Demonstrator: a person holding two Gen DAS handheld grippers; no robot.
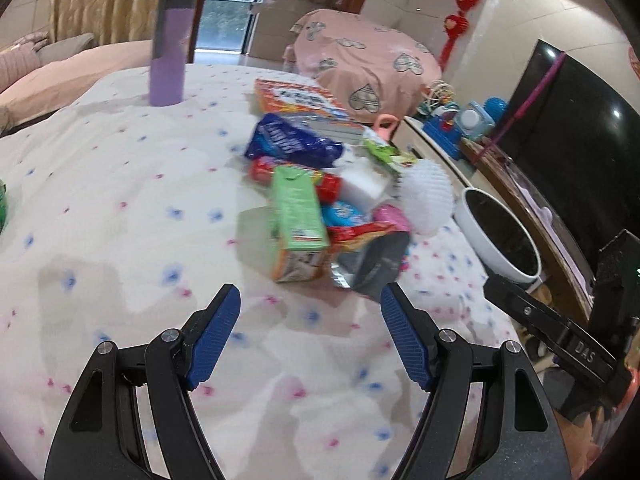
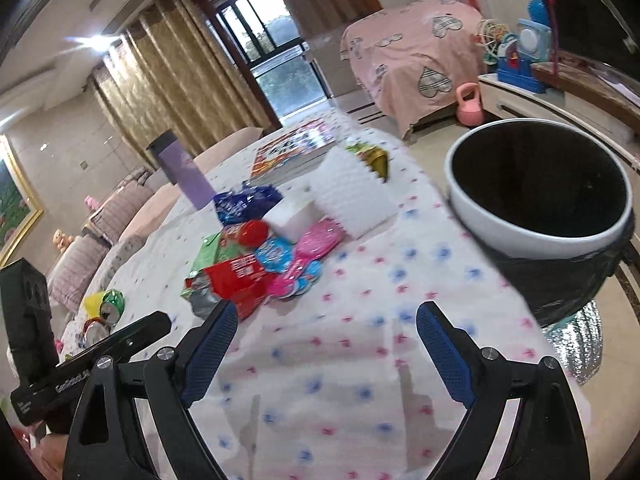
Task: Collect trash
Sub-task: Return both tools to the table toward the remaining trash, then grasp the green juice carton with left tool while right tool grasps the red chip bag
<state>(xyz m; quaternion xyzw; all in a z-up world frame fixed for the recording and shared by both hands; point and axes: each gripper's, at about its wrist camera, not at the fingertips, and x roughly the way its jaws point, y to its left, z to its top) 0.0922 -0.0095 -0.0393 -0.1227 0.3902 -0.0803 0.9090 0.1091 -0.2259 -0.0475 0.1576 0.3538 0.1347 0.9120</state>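
Hovering low over the tablecloth (image 1: pixel 120 208), left gripper (image 1: pixel 310 340) and right gripper (image 2: pixel 322 356) gape empty before the trash pile (image 1: pixel 316 204).

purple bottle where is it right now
The purple bottle stands upright at the far left of the table in the left wrist view, apart from the trash pile, behind its blue wrapper.

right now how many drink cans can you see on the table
2, both at the table's far left edge in the right wrist view: a green can lying on its side, and a red can just below it. The wrapper pile could hide more.
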